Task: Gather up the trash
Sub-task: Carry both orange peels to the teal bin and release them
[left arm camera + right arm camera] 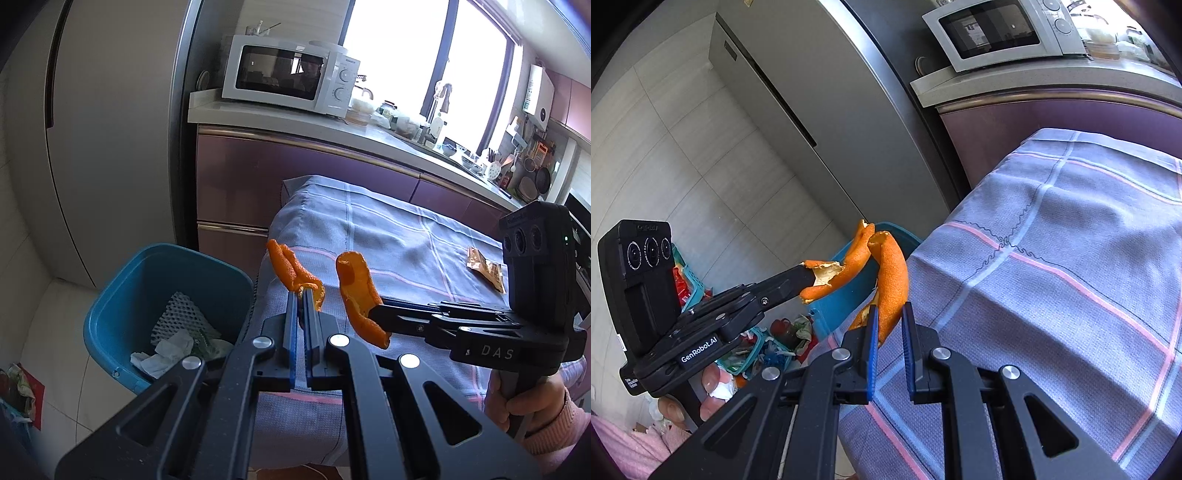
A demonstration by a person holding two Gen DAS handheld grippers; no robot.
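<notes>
Closest to the left wrist camera, the left gripper (305, 295) fills the lower frame, its blue-padded fingers pressed nearly together on a curled strip of orange peel (291, 271). Just to its right, the right gripper (373, 314) reaches in sideways, clenched on a second, broader piece of orange peel (356, 295). Both pieces hang in the air above the left edge of a table covered by a blue-grey checked tablecloth (399, 236).

Below and to the left, on the floor beside the table, stands a blue trash bin (122, 306), open-topped, already holding white foam netting (181, 314) and crumpled tissue (166, 354). The peels are likely held high and clear of the cloth so they can be carried over the table edge and dropped into the bin; neither is above its opening yet.

In the right wrist view, the right gripper's pads stand slightly apart with the peel pinched low between them, so the grip may be light.

An orange-gold snack wrapper (485, 269) lies flat further back on the cloth, probably trash left to collect.
</notes>
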